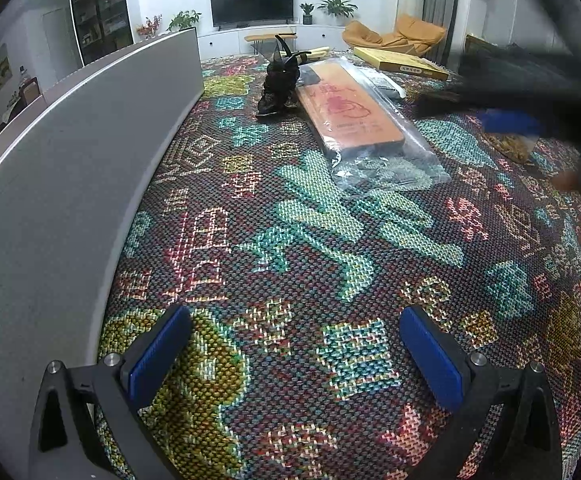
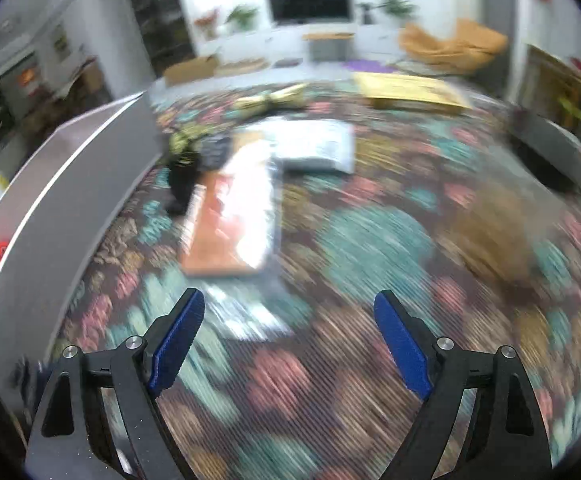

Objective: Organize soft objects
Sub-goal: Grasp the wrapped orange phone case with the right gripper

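Both grippers over the patterned woven cloth [image 1: 310, 240], neither carrying anything. Left gripper [image 1: 294, 344]: blue pads spread wide, only bare cloth between them. Right gripper [image 2: 288, 340]: also spread wide and empty; its view is heavily smeared, so detail there is poor.

Grey panel [image 1: 70, 152] stands along the left edge of the cloth.

Candidates for the task's soft things:
- Black fabric bundle [image 1: 280, 80], far end, close to the panel's end, just beside the orange packet. Upright, lumpy, with straps or ribbons sticking up.
- Orange packet in clear plastic [image 1: 354, 112], lying flat mid-cloth, loose crinkled bag end towards the camera. In the right wrist view it glares white under the light [image 2: 230, 216].
- Pale flat packet [image 2: 314, 146] just beyond the orange one.
- Yellowish bow-like item [image 2: 274, 100] farther back (too blurred to name).
- Brownish smear [image 2: 490, 236] on the right; cannot tell what it is.
- Yellow flat box [image 1: 402, 62] at the far edge, probably not soft.

Step in hand, as I judge it: approach or selection, no grasp begun. Nothing looks sorted yet; where things belong is not evident.

Next move likely calls for reaching forward to one item. The plastic bag will slip and crumple, so pinch the loose end or take the packet across its narrow width. The black bundle wants a grip on its body, not on a strap.
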